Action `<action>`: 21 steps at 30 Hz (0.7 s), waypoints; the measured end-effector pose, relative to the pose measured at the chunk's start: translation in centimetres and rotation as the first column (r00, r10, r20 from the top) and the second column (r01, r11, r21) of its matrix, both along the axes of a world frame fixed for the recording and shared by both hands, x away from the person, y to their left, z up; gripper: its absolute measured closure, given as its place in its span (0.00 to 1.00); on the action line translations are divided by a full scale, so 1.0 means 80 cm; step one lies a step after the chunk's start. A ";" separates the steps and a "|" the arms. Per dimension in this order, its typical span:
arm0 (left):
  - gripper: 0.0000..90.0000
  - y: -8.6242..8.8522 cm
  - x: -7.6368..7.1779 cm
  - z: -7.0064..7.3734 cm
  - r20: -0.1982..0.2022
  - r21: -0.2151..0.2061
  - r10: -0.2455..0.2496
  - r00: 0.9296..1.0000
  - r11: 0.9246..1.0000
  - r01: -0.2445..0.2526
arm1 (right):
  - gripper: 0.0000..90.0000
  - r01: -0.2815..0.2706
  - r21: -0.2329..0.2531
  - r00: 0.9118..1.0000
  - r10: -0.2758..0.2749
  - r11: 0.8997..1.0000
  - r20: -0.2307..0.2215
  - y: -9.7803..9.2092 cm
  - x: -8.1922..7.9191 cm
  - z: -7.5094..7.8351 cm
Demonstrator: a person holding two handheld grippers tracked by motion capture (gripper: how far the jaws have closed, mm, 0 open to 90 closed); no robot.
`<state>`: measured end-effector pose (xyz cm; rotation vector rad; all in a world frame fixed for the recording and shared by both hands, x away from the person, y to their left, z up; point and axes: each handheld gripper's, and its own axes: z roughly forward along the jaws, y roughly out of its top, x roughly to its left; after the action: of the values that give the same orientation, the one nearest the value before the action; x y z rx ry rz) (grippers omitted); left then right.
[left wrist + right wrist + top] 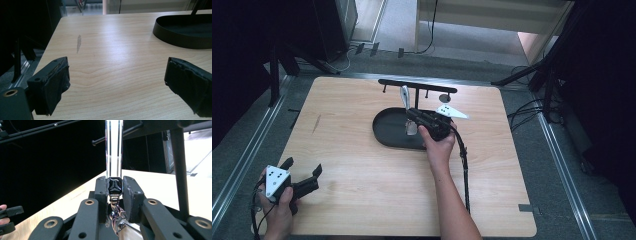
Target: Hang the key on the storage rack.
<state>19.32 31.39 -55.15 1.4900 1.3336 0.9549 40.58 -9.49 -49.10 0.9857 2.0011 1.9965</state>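
Table (362,200): light wood-grain top, rounded corners. One grey scuff mark (316,123) near the left edge, towards the far half. Black oval tray (384,134) rests directly on the top, at centre, nearer the far edge. Black stand (417,86) with a horizontal bar stands just behind the tray, close to the far edge.

Grey floor (532,165), dark surroundings, perhaps a pale cabinet (492,15) behind.

The right gripper (412,119) holds a shiny strip (405,96) over the black tray (384,131). The left gripper (304,172) sits at the worktop (362,190) corner, jaws apart.
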 end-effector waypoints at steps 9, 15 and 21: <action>0.07 0.000 0.000 0.000 0.000 0.000 0.000 1.000 1.000 0.000 | 0.84 0.039 -0.007 0.998 -0.039 0.999 -0.041 -0.004 0.006 -0.006; 0.07 0.000 0.000 0.000 0.001 0.000 -0.001 1.000 1.000 0.001 | 0.82 0.089 -0.014 0.994 -0.089 0.996 -0.055 -0.008 0.005 -0.010; 0.07 0.000 0.000 0.000 0.000 0.001 0.000 1.000 1.000 0.000 | 0.76 0.118 -0.057 0.992 -0.120 0.991 -0.037 -0.018 -0.002 -0.007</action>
<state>19.33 31.36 -55.15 1.4904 1.3328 0.9558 40.39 -10.92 -49.70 1.1141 1.9561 1.8655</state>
